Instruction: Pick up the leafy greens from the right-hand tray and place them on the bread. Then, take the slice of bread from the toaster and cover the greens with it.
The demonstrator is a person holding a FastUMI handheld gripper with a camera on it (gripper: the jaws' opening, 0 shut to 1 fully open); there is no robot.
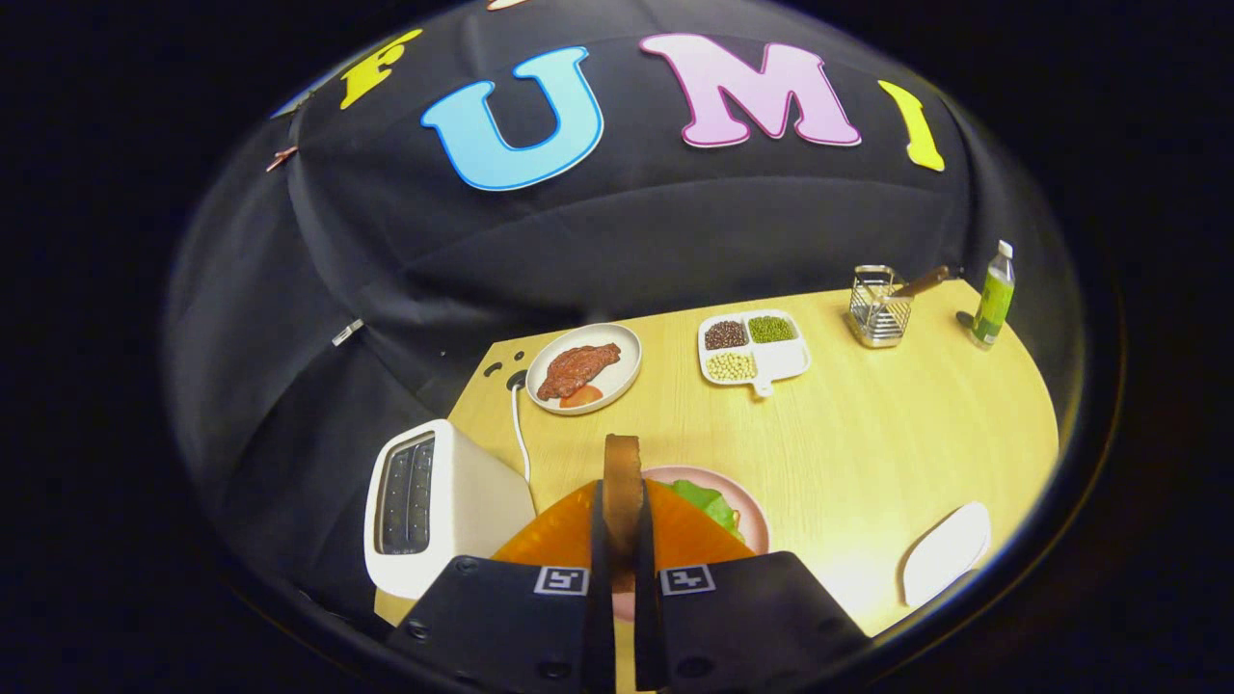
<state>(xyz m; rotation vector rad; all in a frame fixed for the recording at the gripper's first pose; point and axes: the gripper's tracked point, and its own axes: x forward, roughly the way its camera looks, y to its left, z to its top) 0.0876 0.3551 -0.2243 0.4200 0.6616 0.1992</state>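
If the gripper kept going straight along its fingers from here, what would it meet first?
The gripper, shut on the bread slice held edge-on, has the pink plate with the leafy greens just ahead. That looks first in line, though depth is unclear; the steak plate lies farther beyond.

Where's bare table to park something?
Widest bare wood lies between the divided tray, the white dish and the pink plate. Crowded: the gripper, shut on the bread slice, sits over that plate by the toaster.

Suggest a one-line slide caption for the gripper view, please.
Tongs shut on bread slice above the greens on the pink plate.
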